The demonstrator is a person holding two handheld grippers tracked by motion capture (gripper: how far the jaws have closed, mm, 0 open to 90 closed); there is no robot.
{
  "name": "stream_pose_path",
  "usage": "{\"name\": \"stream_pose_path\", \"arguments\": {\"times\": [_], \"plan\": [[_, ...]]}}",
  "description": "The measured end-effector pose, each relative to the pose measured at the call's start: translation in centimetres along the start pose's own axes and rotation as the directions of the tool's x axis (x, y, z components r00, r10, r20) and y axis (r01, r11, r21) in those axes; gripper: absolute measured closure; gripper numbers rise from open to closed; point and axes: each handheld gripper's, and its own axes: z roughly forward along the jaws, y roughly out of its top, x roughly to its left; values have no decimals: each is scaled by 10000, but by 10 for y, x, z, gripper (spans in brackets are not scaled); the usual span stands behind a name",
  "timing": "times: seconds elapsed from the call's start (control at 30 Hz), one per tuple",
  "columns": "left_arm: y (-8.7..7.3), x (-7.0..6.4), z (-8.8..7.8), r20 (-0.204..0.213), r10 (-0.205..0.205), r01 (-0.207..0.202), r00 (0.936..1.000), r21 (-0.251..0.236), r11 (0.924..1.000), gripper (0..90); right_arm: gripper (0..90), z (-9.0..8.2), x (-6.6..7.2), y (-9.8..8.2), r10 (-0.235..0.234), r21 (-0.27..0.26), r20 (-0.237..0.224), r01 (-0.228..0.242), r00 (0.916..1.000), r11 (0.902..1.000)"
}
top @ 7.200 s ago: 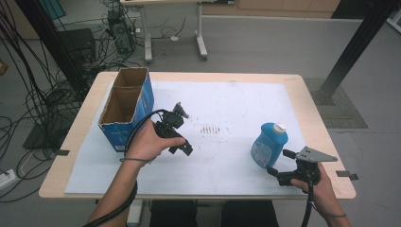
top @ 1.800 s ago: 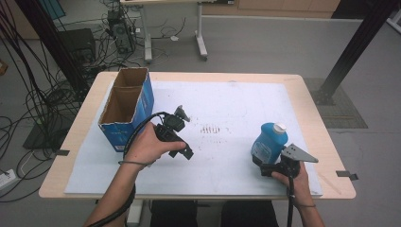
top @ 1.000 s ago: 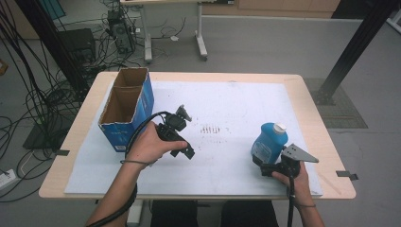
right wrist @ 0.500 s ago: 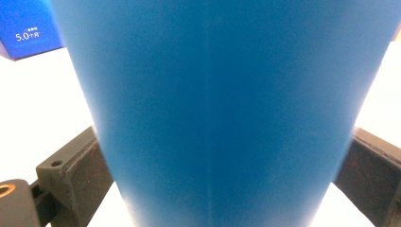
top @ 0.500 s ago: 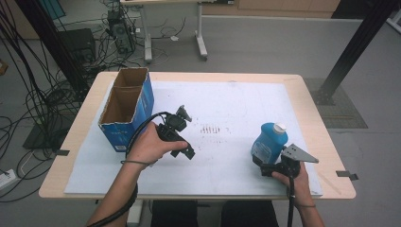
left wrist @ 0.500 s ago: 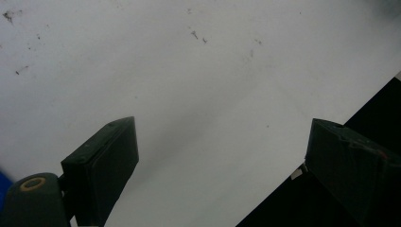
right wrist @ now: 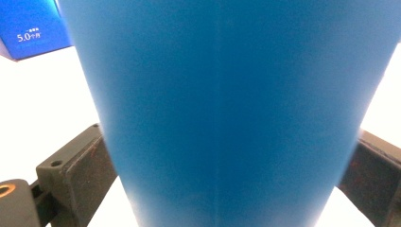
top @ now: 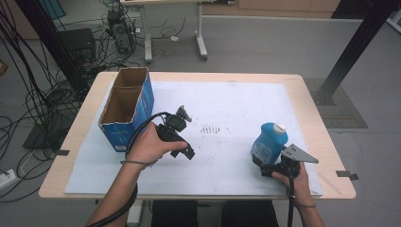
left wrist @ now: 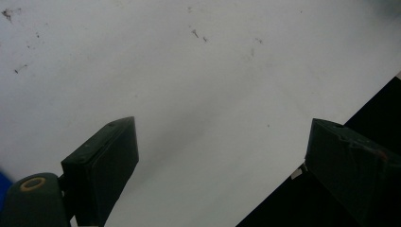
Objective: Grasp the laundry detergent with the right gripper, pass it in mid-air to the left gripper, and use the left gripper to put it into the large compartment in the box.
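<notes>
Standing upright near the right front corner of the table [top: 312,85], a blue bottle [top: 267,142] with a white cap sits on the white sheet [top: 236,99] that covers most of the tabletop. The right gripper [top: 265,166] reaches it from the person's side, low on its body, with the right hand [top: 292,177] wrapped round the handle behind. In the right gripper view the bottle's blue wall [right wrist: 227,104] looms between the two black jaws, and each jaw lies flush against a flank of the bottle, so the right gripper is clamped on the bottle. At the top left corner of that view a blue carton face with white print can be seen.

The left gripper [top: 184,135] rests over the middle-left of the sheet, held in the left hand [top: 149,146], well apart from the bottle. Its jaws stand wide apart with nothing between them; in the left gripper view they frame bare white sheet [left wrist: 198,94] and a dark strip beyond the sheet's edge.

An open-topped cardboard box [top: 125,106] with blue sides stands at the left of the table, just beside the left hand. A patch of small dark marks [top: 211,128] dots the sheet between the two grippers.
</notes>
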Motion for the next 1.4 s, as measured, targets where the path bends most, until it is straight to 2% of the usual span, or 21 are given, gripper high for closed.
{"name": "stream_pose_path", "arguments": {"times": [0.33,0.57,0.67,1.3,1.4], "plan": [[0,0,0,24,10,-10,10000,-41,10000,107,38,0,1,0,24,-39,6,-24,10000,10000],[0,-1,-2,-4,11,-11,10000,-45,10000,107,90,0,2,0,61,-83,8,-61,10000,9999],[0,-1,-2,9,-4,4,10000,-82,10000,108,140,1,2,0,94,-94,62,-93,9999,9999],[0,-1,-2,28,18,-17,10000,-95,10000,108,261,2,4,0,147,-168,102,-145,9998,9998],[-1,0,-2,33,3,-2,10000,-107,9999,107,302,2,4,0,197,-182,109,-195,9997,9996]]}}
